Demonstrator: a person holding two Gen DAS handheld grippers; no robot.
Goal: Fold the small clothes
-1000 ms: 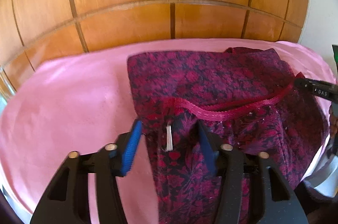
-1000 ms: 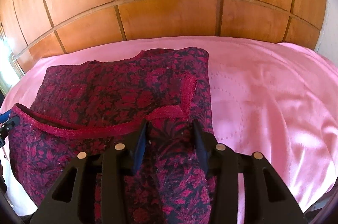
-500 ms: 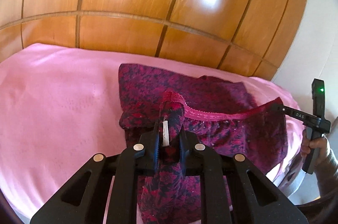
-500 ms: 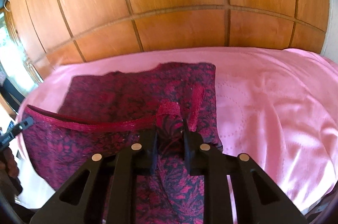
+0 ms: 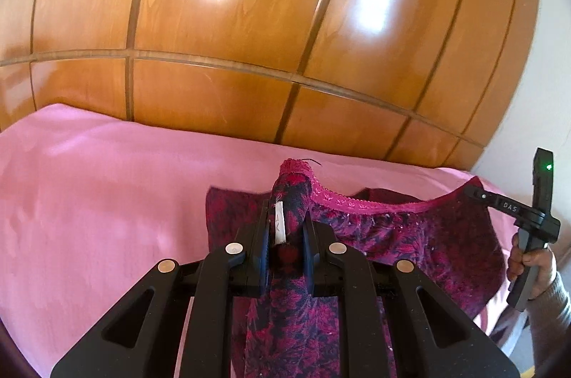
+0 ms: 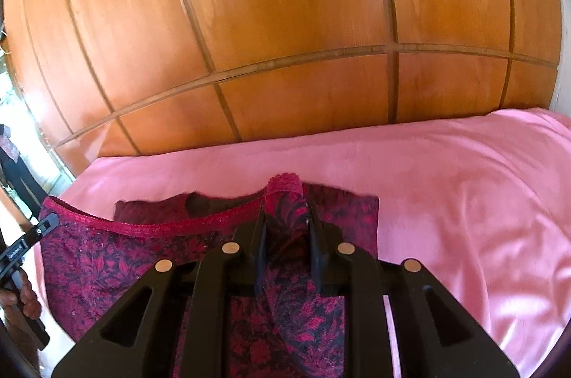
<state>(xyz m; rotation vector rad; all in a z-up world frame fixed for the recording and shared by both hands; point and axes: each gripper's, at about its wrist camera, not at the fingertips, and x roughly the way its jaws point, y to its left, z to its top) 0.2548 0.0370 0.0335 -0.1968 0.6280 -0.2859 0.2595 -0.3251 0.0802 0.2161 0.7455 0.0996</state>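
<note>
With both the left gripper (image 5: 285,235) and right gripper (image 6: 287,235) clamped on the floral garment's (image 5: 410,235) lace-trimmed edge (image 5: 357,201), lifted above the pink sheet (image 5: 107,199), the fold seems underway; next, carry it far, evenly.

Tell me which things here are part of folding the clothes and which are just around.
Part of the job:
- floral garment
- left tool, shut on its corner
- right tool, shut on the other corner
- pink sheet underneath

Just around:
- wooden panelling
- white wall

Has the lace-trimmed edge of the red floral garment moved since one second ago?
Yes. The lace-trimmed edge has risen off the pink sheet toward the wooden panels, held by left gripper and right gripper.
</note>
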